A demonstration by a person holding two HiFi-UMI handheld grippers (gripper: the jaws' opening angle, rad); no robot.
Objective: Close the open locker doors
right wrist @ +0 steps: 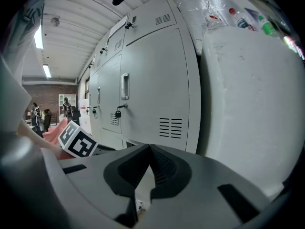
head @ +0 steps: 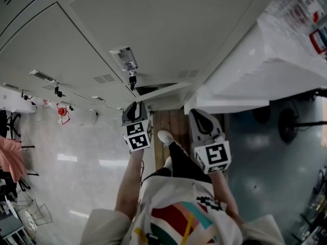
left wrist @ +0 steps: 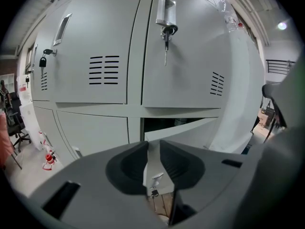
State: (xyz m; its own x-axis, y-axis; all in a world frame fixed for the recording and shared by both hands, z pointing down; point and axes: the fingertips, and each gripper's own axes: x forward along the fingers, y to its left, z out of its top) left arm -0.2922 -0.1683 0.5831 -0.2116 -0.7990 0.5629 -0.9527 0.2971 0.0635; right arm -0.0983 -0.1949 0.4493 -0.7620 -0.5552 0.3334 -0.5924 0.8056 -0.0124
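Observation:
A bank of grey lockers point(left wrist: 95, 42) fills the left gripper view, and its upper doors are flush, with a key point(left wrist: 165, 37) hanging in one lock. One lower locker door point(left wrist: 190, 128) stands ajar, with a dark gap above it. In the head view that door point(head: 162, 90) juts out just past my left gripper point(head: 136, 107). My left gripper point(left wrist: 153, 159) points at it, jaws a narrow slit apart; pale door face and a small latch show through the slit. My right gripper point(head: 203, 120) hangs to the right. Seen from its own camera, the right gripper point(right wrist: 150, 149) has its tips touching and holds nothing.
A tall white block point(right wrist: 248, 104) stands right of the lockers, with bottles point(right wrist: 238, 13) on top. A person's shoe point(head: 164, 137) rests on a wooden strip of floor point(head: 163, 121). Left of it are a pink cloth point(head: 11, 160) and chairs point(head: 30, 213).

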